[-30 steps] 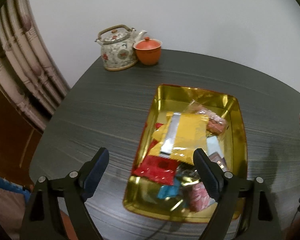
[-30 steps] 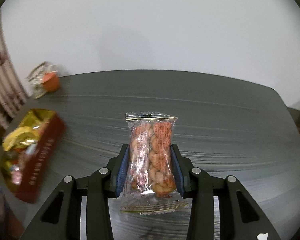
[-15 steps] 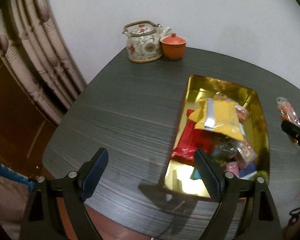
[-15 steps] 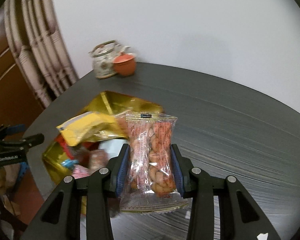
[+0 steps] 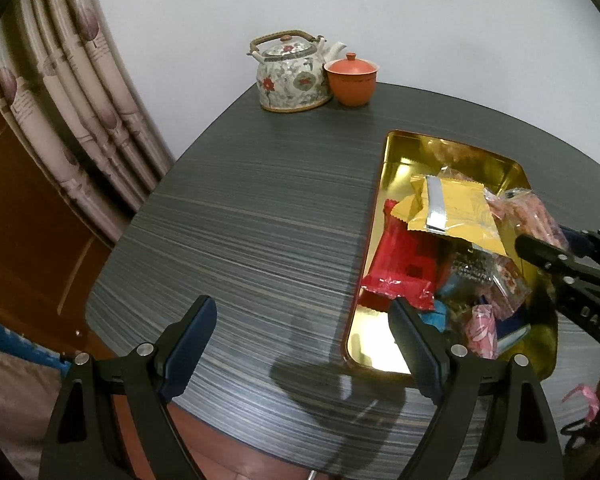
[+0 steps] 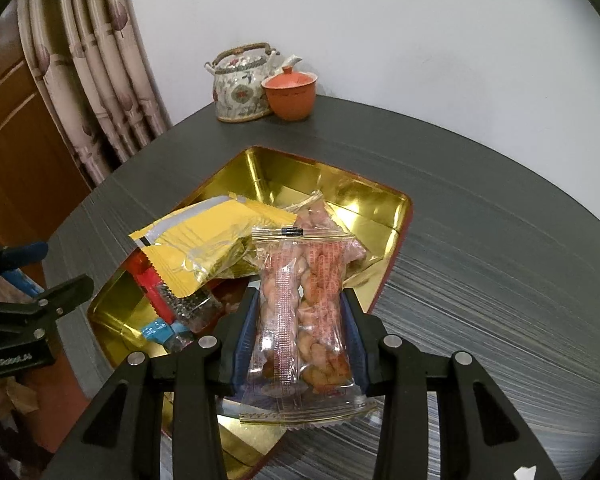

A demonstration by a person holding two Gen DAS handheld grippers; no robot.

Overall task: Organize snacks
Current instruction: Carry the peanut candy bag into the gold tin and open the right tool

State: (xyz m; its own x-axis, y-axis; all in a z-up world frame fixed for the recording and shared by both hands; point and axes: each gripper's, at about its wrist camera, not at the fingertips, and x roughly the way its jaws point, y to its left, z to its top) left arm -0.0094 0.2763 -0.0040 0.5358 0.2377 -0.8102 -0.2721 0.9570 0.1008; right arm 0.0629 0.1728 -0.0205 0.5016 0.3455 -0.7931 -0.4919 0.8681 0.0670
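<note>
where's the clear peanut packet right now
In the right wrist view the clear peanut packet is clamped upright in the right tool, held over the gold tray beside the yellow packet.

The bench (image 5: 260,216) is dark grey with fine pale streaks. The tray (image 6: 364,204) gleams gold inside, with a red outer wall. In it lie a yellow packet (image 5: 456,208) with a silver strip and a red packet (image 5: 404,268) at its 7 o'clock. The held clear packet (image 6: 304,300) carries red print over tan snacks. The teapot (image 5: 292,76) is white with red and green flowers; the lidded cup (image 5: 352,80) is orange. The curtain (image 5: 60,96) is beige with mauve motifs.
</note>
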